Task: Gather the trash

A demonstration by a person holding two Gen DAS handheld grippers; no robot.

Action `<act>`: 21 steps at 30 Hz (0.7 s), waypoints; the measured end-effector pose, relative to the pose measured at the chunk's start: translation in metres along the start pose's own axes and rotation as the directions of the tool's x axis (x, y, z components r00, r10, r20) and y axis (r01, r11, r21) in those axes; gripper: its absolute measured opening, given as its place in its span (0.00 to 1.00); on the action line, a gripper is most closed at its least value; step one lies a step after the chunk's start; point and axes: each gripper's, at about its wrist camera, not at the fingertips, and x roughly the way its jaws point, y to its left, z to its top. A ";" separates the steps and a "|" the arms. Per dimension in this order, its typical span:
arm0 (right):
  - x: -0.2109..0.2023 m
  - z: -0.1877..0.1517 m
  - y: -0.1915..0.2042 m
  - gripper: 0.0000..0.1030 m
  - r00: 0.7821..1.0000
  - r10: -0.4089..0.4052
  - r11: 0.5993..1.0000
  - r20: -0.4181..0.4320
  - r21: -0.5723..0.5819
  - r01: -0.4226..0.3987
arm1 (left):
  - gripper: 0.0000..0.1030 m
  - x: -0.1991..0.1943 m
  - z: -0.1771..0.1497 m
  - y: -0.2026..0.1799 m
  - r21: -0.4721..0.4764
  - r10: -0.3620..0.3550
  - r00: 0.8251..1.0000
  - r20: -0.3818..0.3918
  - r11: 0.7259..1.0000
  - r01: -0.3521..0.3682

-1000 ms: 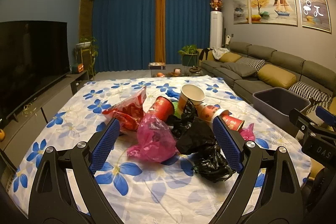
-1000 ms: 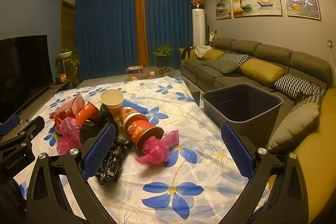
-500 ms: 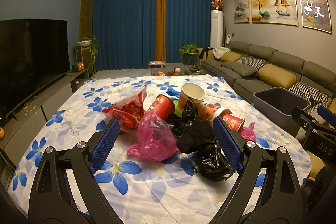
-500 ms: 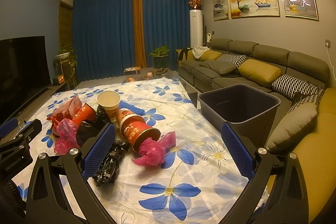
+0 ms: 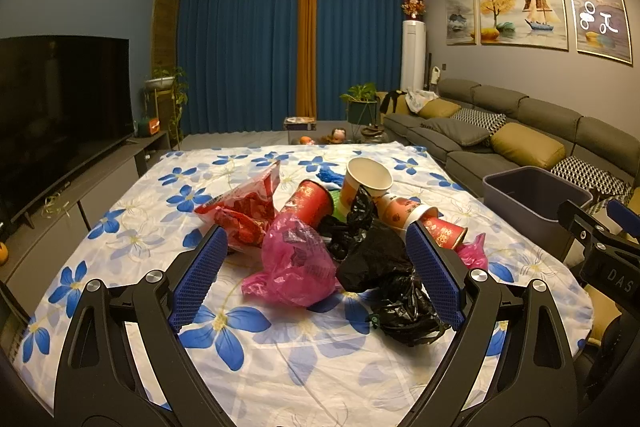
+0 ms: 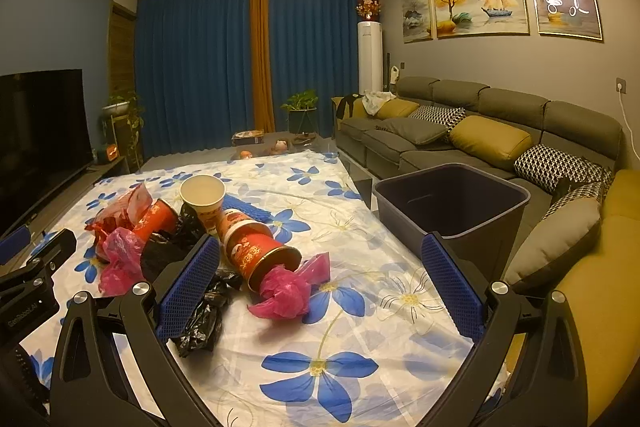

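Left wrist view: left gripper (image 5: pixel 316 275) hangs above the near edge of the tabletop (image 5: pixel 280 367), fingers (image 5: pixel 198 279) spread wide, holding nothing. Trash pile sits mid-tabletop: pink bag (image 5: pixel 298 263) nearest, black bag (image 5: pixel 384 267) just beside it on the right, red wrapper (image 5: pixel 244 207) to the left, red cup (image 5: pixel 308 203) and paper cup (image 5: pixel 366 181) behind. Bin (image 5: pixel 532 195) stands off the right edge, by the sofa (image 5: pixel 520 135).

Right wrist view: right gripper (image 6: pixel 320 283) w/ fingers (image 6: pixel 452 283) likewise spread, empty. Between them lie a tipped red tub (image 6: pixel 256 251) and a 2nd pink bag (image 6: pixel 292 291) at its mouth. What shows of the bin (image 6: pixel 452 207) interior looks empty.

Progress, judged: approx. nil. All trash appears uncollected; first pick not yet made.
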 end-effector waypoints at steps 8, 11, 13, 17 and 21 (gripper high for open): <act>0.000 0.000 0.000 0.95 1.000 -0.010 1.000 0.005 -0.002 0.010 | 0.87 0.000 -0.001 0.000 -0.001 0.001 1.000 -0.001 1.000 -0.001; 0.000 0.000 0.000 0.95 1.000 -0.013 1.000 0.005 -0.001 0.013 | 0.87 0.000 -0.001 0.000 -0.001 0.002 1.000 -0.001 1.000 -0.002; 0.001 0.000 0.000 0.95 1.000 -0.015 1.000 0.005 -0.001 0.015 | 0.87 0.000 -0.002 0.001 -0.001 0.004 1.000 0.000 1.000 -0.004; 0.001 -0.001 0.000 0.95 1.000 -0.017 1.000 0.005 -0.002 0.017 | 0.87 0.000 -0.002 0.001 -0.001 0.004 1.000 -0.001 1.000 -0.004; 0.001 -0.001 0.000 0.95 1.000 -0.017 1.000 0.005 -0.001 0.017 | 0.87 0.000 -0.004 0.003 -0.006 0.005 1.000 -0.006 1.000 -0.005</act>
